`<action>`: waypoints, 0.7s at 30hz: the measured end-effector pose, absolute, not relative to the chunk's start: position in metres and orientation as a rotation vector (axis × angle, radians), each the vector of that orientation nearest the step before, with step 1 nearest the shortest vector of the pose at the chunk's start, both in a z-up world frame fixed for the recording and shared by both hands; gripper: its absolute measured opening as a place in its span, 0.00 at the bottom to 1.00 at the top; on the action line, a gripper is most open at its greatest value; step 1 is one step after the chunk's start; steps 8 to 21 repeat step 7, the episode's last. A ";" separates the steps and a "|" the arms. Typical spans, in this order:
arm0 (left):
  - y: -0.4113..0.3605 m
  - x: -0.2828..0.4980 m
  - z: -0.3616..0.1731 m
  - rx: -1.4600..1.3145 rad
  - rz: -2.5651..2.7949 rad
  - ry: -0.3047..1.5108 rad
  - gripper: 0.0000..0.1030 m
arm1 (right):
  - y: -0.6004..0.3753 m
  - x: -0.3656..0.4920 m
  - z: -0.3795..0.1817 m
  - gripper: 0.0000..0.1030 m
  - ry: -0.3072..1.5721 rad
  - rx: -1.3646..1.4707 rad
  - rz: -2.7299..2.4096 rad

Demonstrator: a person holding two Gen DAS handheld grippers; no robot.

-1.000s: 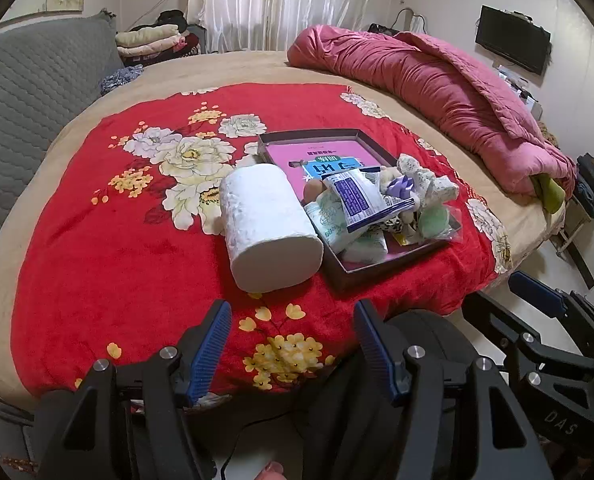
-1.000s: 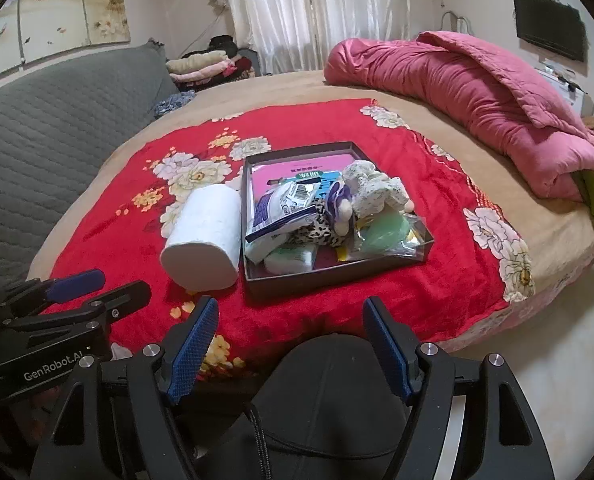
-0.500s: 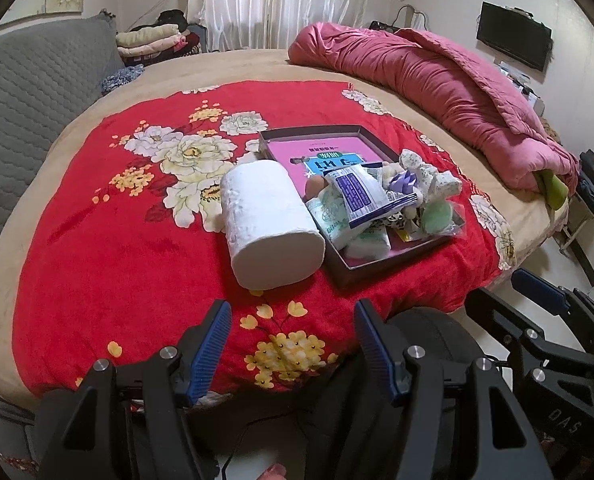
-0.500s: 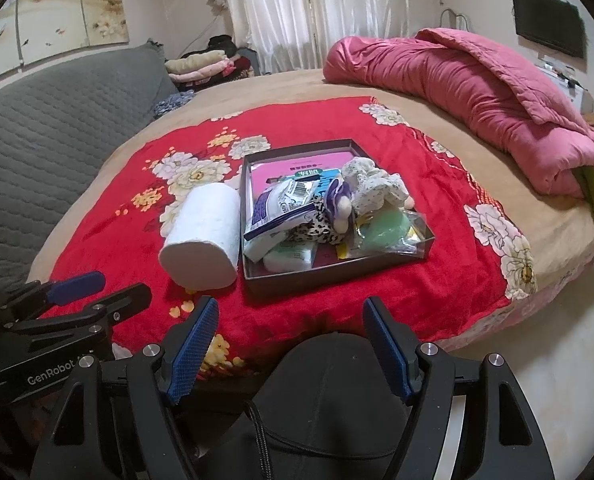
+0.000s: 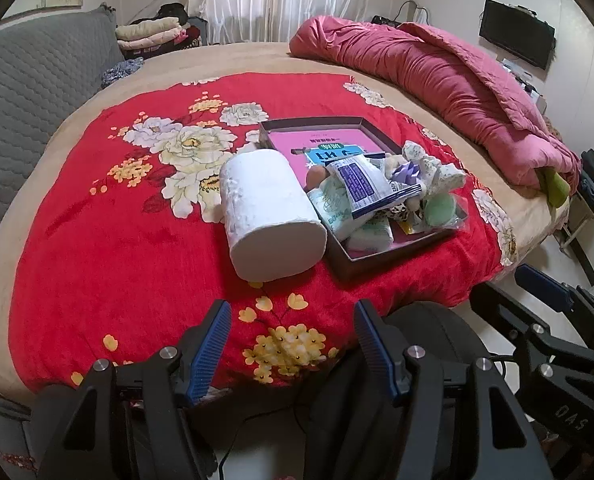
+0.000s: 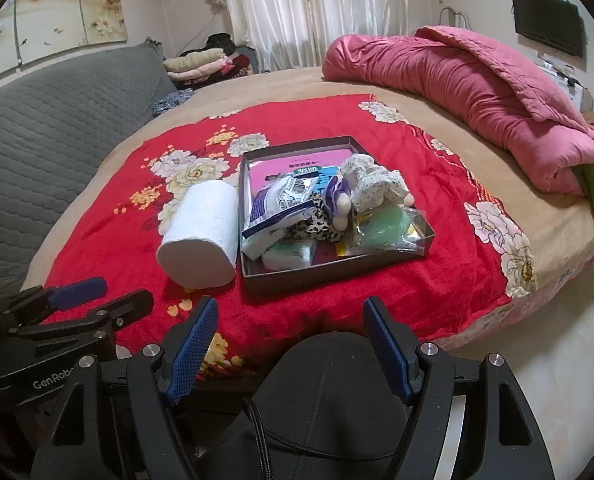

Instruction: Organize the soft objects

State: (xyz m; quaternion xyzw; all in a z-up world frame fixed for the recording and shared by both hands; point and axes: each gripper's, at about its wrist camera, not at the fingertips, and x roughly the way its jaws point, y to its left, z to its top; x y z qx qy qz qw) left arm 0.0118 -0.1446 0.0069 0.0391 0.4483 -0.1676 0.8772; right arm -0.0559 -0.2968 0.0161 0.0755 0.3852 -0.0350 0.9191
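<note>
— Lying on its side on the red floral blanket (image 5: 97, 240), is that the white paper roll (image 5: 271, 216)?

— Yes, it is resting just beside the left wall of the dark tray (image 6: 337, 274), touching or nearly touching it; I cannot tell which.

— What is sitting in the tray?

— Soft things are piling up toward its near end: a blue-and-white packet (image 6: 281, 206), a leopard-print piece (image 6: 317, 228), a pale floral cloth bundle (image 6: 375, 184), a green item in a clear bag (image 6: 389, 226) and a white tissue pack (image 6: 291, 254). A pink booklet (image 5: 313, 142) is lying flat at the far end.

— And the grippers?

— The left gripper (image 5: 291, 346) is hovering over the near edge of the bed (image 6: 297, 80), its jaws standing open with nothing between them. The right gripper (image 6: 291, 346) is hanging just beside it, jaws also standing wide apart and empty, above a black cap (image 6: 329, 392). Both are well short of the roll and tray.

— Anything else on the bed?

— A rolled pink quilt (image 6: 477, 80) is lying along the far right.
</note>
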 end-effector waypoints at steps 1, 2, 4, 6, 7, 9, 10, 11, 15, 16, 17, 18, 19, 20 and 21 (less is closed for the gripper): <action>-0.145 0.012 0.006 0.082 -0.349 0.937 0.61 | -0.297 -0.056 0.016 0.73 0.792 0.155 -0.073; -0.145 0.012 0.005 0.081 -0.349 0.940 0.61 | -0.297 -0.056 0.016 0.73 0.791 0.157 -0.075; -0.144 0.013 0.003 0.078 -0.349 0.947 0.61 | -0.297 -0.055 0.016 0.73 0.790 0.158 -0.081; -0.143 0.014 0.001 0.065 -0.355 0.955 0.61 | -0.298 -0.055 0.016 0.73 0.789 0.157 -0.085; -0.142 0.015 -0.001 0.056 -0.362 0.962 0.61 | -0.297 -0.055 0.016 0.73 0.788 0.156 -0.086; -0.142 0.015 -0.001 0.056 -0.362 0.962 0.61 | -0.297 -0.055 0.016 0.73 0.788 0.156 -0.086; -0.142 0.015 -0.001 0.056 -0.362 0.962 0.61 | -0.297 -0.055 0.016 0.73 0.788 0.156 -0.086; -0.142 0.015 -0.001 0.056 -0.362 0.962 0.61 | -0.297 -0.055 0.016 0.73 0.788 0.156 -0.086; -0.142 0.015 -0.001 0.056 -0.362 0.962 0.61 | -0.297 -0.055 0.016 0.73 0.788 0.156 -0.086; -0.142 0.015 -0.001 0.056 -0.362 0.962 0.61 | -0.297 -0.055 0.016 0.73 0.788 0.156 -0.086; -0.142 0.015 -0.001 0.056 -0.362 0.962 0.61 | -0.297 -0.055 0.016 0.73 0.788 0.156 -0.086; -0.142 0.015 -0.001 0.056 -0.362 0.962 0.61 | -0.297 -0.055 0.016 0.73 0.788 0.156 -0.086; -0.142 0.015 -0.001 0.056 -0.362 0.962 0.61 | -0.297 -0.055 0.016 0.73 0.788 0.156 -0.086; -0.142 0.015 -0.001 0.056 -0.362 0.962 0.61 | -0.297 -0.055 0.016 0.73 0.788 0.156 -0.086; -0.142 0.015 -0.001 0.056 -0.362 0.962 0.61 | -0.297 -0.055 0.016 0.73 0.788 0.156 -0.086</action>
